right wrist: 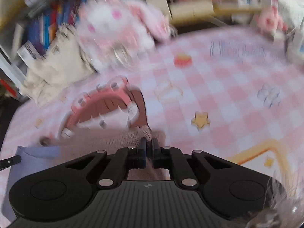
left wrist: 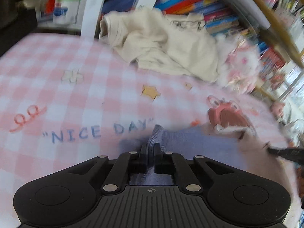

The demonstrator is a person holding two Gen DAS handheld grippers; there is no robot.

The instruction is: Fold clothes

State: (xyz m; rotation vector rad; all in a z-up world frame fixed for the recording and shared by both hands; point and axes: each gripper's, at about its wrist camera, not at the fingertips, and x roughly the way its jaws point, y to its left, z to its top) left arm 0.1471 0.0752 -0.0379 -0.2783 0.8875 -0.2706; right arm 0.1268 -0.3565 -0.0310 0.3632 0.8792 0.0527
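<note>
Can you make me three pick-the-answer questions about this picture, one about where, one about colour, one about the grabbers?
1. Where is the cream garment?
A. far edge of the checked cloth
B. in a gripper
C. on the floor

2. What colour is the fabric in the left hand-held gripper?
A. green
B. purple-blue
C. black

3. How are the right hand-held gripper jaws?
A. wide open
B. missing
C. shut on pink knit fabric

Answers: 1 A, it lies by the books; 2 B, fabric between its fingers; 3 C, knit pinched there.

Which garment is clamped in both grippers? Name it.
The lavender-and-pink knit garment, gripped by the left gripper at its lavender part and the right gripper at its pink part. The cream garment lies crumpled and untouched beyond.
</note>
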